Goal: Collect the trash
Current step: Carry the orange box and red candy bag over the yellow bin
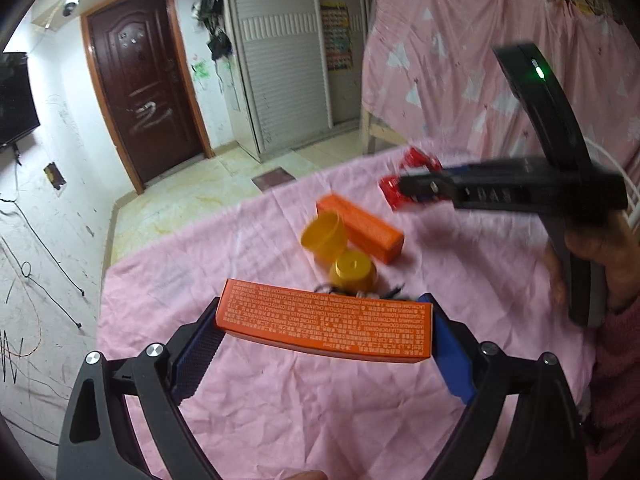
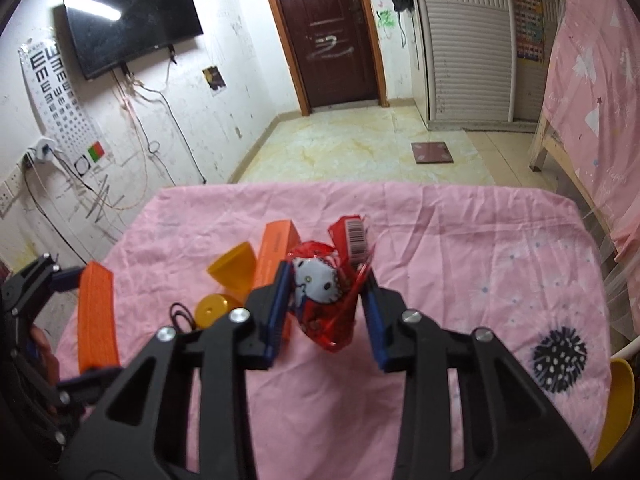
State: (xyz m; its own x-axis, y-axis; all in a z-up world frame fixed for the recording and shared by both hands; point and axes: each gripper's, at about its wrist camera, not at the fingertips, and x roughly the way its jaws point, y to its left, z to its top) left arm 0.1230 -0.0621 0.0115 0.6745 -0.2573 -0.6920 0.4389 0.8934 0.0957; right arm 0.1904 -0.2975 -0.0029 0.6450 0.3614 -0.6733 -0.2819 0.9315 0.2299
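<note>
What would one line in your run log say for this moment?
left gripper: shut on orange box | right gripper: shut on red wrapper | on pink cloth: second orange box, two yellow cups

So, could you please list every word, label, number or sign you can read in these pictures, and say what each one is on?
"E", with more rotated E shapes below it: eye chart on the wall.
Dense white print on the orange box held in the left gripper: too small to read.
Barcode on the red wrapper in the right gripper: digits too small.
Embossed letters on the right gripper's body: blurred.
Poster: unreadable.
</note>
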